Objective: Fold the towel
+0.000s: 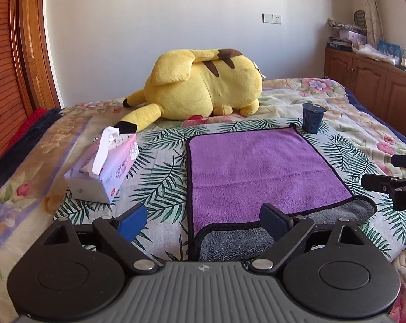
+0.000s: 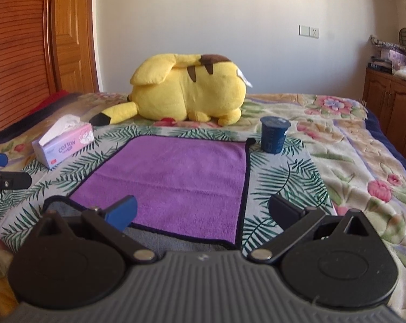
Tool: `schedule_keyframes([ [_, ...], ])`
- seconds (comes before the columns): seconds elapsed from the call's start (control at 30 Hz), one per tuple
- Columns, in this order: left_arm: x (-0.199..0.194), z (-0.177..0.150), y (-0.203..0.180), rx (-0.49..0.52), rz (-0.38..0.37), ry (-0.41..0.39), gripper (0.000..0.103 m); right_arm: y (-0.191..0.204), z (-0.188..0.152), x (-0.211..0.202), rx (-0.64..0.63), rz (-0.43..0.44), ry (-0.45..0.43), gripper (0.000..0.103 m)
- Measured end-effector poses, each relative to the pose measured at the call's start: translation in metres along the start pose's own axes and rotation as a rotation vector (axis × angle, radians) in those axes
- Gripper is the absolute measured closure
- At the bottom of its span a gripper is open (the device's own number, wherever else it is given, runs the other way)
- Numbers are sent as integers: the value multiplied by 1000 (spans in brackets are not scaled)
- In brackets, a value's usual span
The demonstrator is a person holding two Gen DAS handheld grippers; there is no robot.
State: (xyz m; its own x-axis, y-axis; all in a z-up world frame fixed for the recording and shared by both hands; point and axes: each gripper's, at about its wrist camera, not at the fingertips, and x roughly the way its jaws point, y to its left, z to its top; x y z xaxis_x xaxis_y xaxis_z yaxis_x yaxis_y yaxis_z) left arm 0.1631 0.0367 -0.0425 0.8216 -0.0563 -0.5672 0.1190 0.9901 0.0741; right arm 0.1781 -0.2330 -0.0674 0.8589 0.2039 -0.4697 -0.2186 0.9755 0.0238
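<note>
A purple towel (image 1: 256, 169) with a black hem and a grey underside lies folded on the leaf-print cloth; it also shows in the right wrist view (image 2: 181, 180). Its purple upper layer stops short of the near edge, so a grey strip (image 1: 238, 242) shows there. My left gripper (image 1: 203, 220) is open and empty, just above the towel's near left corner. My right gripper (image 2: 203, 212) is open and empty, over the towel's near right corner. The right gripper's fingers (image 1: 386, 183) show at the right edge of the left wrist view.
A yellow plush toy (image 1: 203, 86) lies beyond the towel. A pink tissue box (image 1: 106, 167) stands to the towel's left. A dark blue cup (image 1: 313, 118) stands at its far right corner. A wooden cabinet (image 1: 370, 80) stands right of the bed.
</note>
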Motion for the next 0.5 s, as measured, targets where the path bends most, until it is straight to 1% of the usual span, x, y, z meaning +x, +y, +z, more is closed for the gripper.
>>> schedule_keyframes([
  [0.1,9,-2,4,-12,-10,14,35,-3,-3,8,1,12,31,0],
  [0.23,23,-3,7,-13,-25,32,36,-5,-5,15,7,23,59,0],
  [0.27,27,-3,7,-10,-28,38,38,-5,-6,15,9,26,65,0],
  [0.33,36,-4,9,-9,-37,54,43,-6,-7,18,13,34,77,1],
  [0.4,44,-5,11,-10,-49,71,50,-6,-7,20,15,40,88,1],
  [0.5,55,-7,15,-26,-71,103,59,-8,-9,27,16,49,114,10],
])
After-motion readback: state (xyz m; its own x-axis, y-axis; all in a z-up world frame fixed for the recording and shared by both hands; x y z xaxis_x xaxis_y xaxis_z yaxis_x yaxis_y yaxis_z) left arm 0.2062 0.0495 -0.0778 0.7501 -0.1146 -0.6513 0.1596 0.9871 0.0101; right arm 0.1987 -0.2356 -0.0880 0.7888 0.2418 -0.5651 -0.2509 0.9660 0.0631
